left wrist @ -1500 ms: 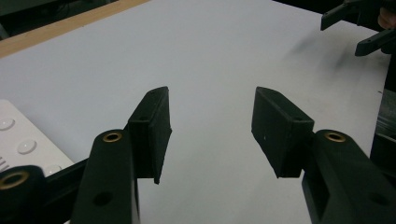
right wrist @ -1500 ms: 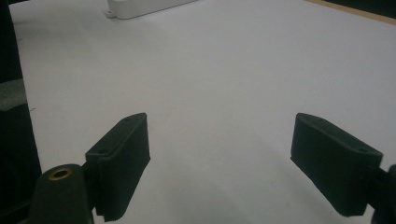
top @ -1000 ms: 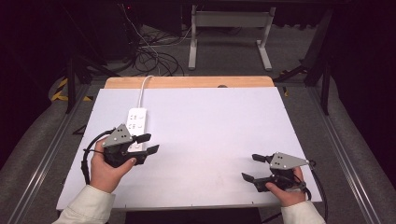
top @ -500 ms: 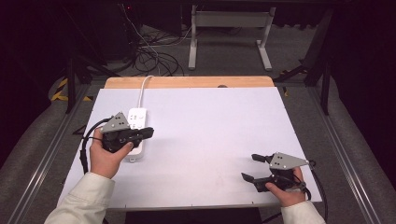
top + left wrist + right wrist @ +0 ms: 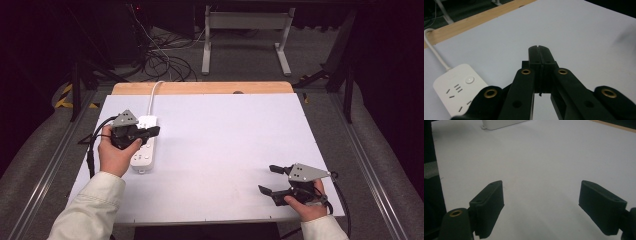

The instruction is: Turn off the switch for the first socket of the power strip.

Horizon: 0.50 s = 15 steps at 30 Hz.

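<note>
Left gripper shifts up over the power strip, jaws pressed together.

The black left gripper point(image 5: 150, 131) has climbed toward the upper left of the high view and now hovers above the white rectangular plastic power strip point(image 5: 143, 150), gripping nothing, perhaps to press its button. The black right gripper point(image 5: 272, 180) stays lower right, spread wide, empty.

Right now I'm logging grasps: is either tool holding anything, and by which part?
Nothing is held. The left tool is shut on nothing, above the power strip. The right tool is open over the bare white table.
</note>
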Tool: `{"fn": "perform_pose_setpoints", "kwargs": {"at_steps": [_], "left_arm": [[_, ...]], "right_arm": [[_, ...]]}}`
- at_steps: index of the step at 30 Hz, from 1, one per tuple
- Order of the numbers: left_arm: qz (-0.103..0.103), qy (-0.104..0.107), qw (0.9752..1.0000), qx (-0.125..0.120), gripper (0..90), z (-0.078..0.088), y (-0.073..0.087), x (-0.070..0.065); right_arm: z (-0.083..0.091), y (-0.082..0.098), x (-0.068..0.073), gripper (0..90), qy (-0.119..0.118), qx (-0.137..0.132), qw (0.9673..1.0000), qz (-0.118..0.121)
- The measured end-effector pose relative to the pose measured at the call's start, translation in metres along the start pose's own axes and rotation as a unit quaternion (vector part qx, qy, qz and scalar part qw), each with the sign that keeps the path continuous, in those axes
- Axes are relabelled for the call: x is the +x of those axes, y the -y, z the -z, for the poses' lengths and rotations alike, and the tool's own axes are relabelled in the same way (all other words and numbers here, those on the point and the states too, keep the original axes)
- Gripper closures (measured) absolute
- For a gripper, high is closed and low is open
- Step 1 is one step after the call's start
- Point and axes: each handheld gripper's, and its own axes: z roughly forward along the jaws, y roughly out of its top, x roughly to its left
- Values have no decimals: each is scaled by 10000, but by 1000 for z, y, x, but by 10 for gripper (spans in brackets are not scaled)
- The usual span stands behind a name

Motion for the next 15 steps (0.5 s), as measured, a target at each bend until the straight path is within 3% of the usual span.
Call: {"fn": "perform_pose_setpoints", "kwargs": {"at_steps": [15], "left_arm": [[382,-488,9980,84,900,-27,9,33]], "right_arm": [[0,0,0,205,-11,-15,10000,-13]]}}
